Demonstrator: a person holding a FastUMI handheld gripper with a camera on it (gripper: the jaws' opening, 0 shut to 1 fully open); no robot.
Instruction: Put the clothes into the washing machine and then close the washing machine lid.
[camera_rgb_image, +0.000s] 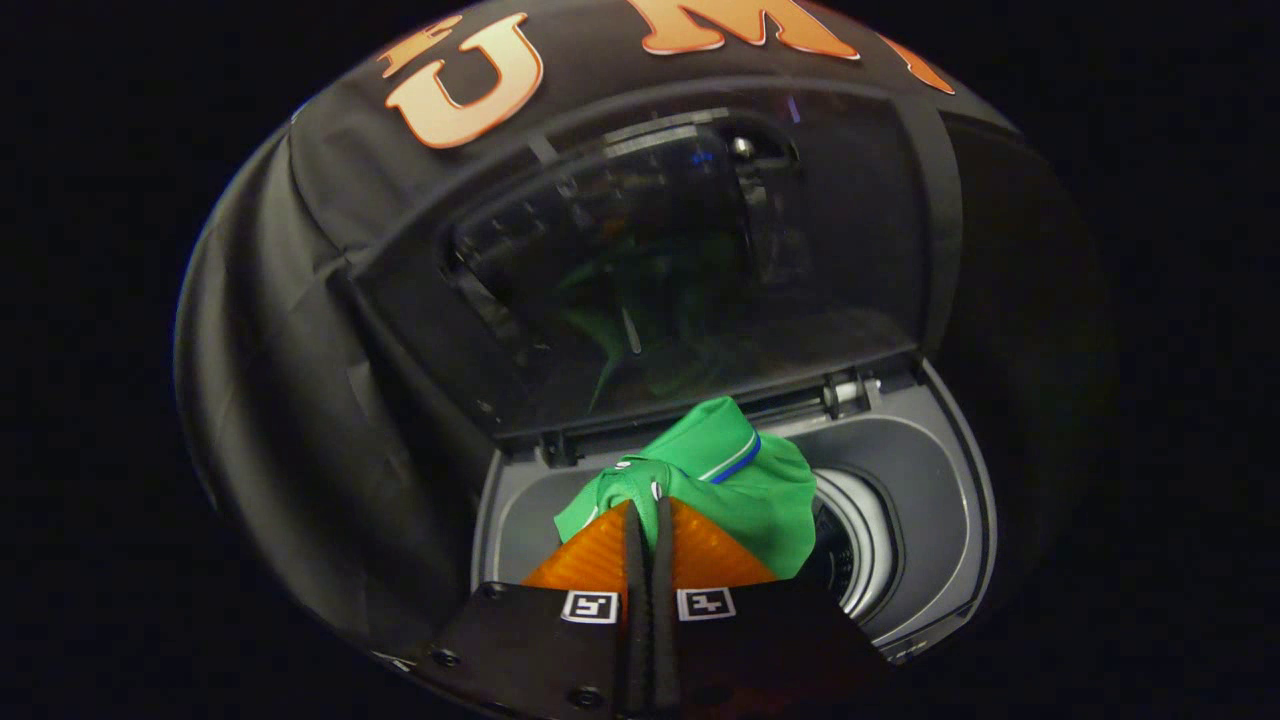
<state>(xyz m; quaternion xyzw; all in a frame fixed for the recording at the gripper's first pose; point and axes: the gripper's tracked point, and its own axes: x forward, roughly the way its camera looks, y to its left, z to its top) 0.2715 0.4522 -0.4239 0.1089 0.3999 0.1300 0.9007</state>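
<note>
Overhead, tongs (648, 515) clamped on green garment (735, 480).
Garment hangs above the washing machine (930, 470) drum opening, its lid (680, 260) raised beyond.

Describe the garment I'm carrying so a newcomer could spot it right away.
Find the washing machine with its lid raised. Over its round drum opening hangs a green shirt, pinched in the closed tongs. It is the one bright thing there, with a white and blue stripe.

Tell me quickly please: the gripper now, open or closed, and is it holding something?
Gripper: jaws closed together on the green garment, holding it over the washing machine's open drum, lid up.
</note>
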